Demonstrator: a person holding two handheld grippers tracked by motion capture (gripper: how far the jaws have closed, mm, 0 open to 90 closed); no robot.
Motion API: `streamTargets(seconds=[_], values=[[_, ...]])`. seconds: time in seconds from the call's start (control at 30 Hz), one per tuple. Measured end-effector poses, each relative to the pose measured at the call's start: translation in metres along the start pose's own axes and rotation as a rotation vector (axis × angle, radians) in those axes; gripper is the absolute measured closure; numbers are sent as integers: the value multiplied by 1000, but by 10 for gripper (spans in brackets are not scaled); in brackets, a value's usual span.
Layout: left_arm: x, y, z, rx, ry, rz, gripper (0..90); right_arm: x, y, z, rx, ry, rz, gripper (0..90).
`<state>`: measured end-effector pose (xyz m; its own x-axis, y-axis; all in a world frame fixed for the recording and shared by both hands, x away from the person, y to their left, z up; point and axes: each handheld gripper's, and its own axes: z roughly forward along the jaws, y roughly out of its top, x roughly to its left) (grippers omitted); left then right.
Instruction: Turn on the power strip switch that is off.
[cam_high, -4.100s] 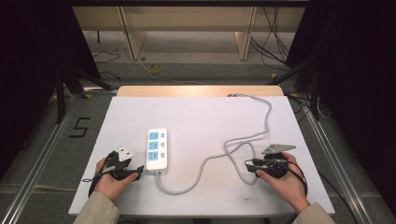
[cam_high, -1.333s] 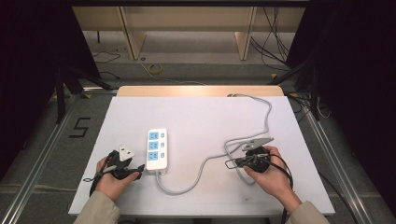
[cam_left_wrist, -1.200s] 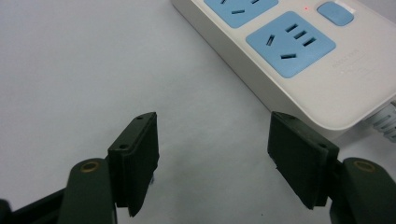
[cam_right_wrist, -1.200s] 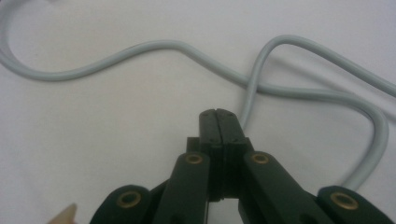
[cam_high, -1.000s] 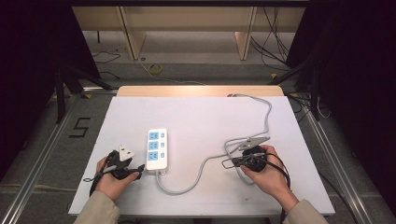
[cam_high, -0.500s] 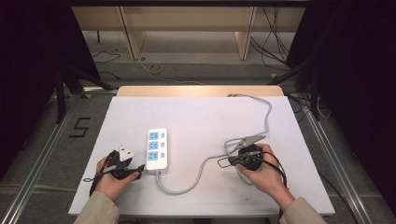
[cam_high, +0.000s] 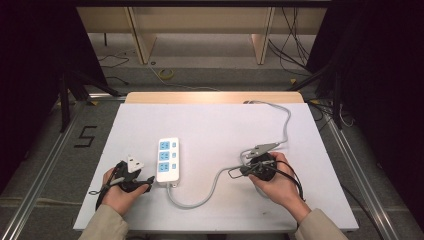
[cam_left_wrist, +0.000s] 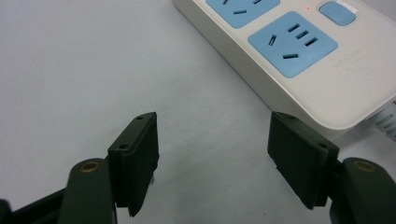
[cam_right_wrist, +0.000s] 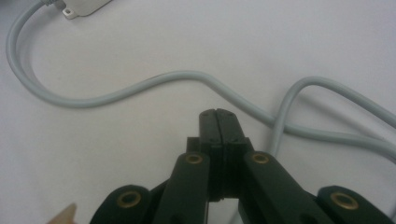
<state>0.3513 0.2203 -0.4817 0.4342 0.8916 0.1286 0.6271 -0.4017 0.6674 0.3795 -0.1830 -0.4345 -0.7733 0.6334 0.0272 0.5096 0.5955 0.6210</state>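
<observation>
High view: the power strip (cam_high: 168, 159) lies left of centre on the white table (cam_high: 210, 125), its grey cord (cam_high: 210, 187) looping rightward. At lower left the left tool (cam_left_wrist: 212, 158) stands wide, empty, just beside the strip's near end. The right tool (cam_right_wrist: 217, 116) is pinched together on nothing, just short of the cord.
</observation>
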Motion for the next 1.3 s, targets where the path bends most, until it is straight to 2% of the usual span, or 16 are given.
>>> streamTargets(seconds=[1.3], values=[[0, 0, -1, -4, 5, -2, 336, 11, 26, 15, -6, 24, -38, 900]])
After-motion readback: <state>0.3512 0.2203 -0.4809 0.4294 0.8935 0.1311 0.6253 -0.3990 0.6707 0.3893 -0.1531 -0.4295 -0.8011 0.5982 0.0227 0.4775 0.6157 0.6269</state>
